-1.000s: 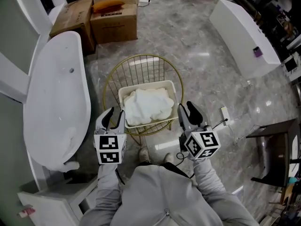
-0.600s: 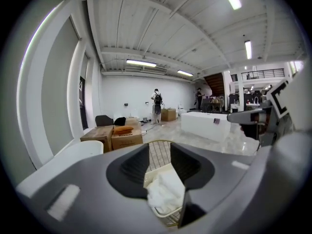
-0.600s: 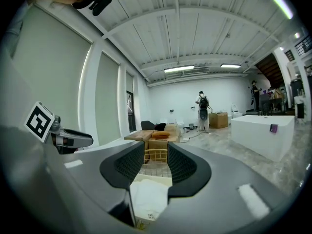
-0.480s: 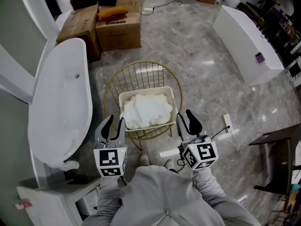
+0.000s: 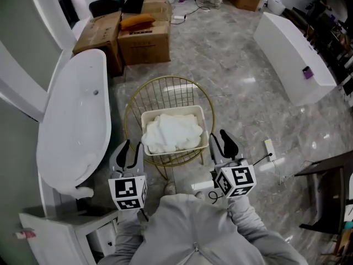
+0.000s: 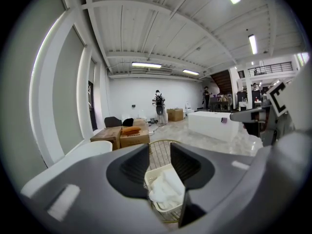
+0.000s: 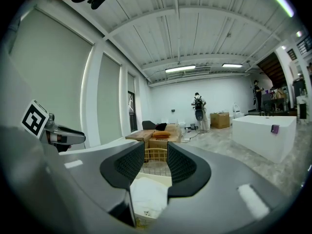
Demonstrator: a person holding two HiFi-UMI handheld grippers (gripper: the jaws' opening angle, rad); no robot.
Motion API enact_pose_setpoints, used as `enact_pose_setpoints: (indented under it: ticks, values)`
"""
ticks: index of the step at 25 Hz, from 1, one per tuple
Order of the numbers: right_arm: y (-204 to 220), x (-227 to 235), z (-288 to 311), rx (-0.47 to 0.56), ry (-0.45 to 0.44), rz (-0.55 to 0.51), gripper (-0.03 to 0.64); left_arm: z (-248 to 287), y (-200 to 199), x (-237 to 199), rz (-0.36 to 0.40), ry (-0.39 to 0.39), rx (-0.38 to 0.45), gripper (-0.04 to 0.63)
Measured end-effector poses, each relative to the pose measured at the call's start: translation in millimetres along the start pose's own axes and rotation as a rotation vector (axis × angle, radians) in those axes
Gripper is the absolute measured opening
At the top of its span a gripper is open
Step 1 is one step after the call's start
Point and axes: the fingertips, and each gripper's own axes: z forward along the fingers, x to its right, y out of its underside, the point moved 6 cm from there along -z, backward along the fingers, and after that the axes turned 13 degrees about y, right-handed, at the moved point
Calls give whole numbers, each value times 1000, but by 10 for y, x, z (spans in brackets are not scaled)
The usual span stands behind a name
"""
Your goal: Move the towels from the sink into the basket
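Seeing white towels (image 5: 172, 132) heaped inside the basket (image 5: 171, 111), perched on a gold wire stand (image 5: 165, 90). To its left, a white sink (image 5: 71, 120), well apart from the towels. Holding left gripper (image 5: 133, 146) and right gripper (image 5: 219, 135) near the basket's near corners, jaws of both parted, gripping nothing. Beyond, cardboard boxes (image 5: 144, 37) on the floor.

Bright, even light comes from ceiling tubes (image 6: 146, 65). The polished floor (image 5: 246, 80) shows glare patches. Both gripper views bend strongly toward dark round edges.
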Motion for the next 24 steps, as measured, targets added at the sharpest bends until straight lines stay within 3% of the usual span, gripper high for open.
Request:
enact_pose_setpoints:
  ticks: [24]
  values:
    - [9,2,-190,9,3,-8,141,-185,48,96,-7,-18,1,192]
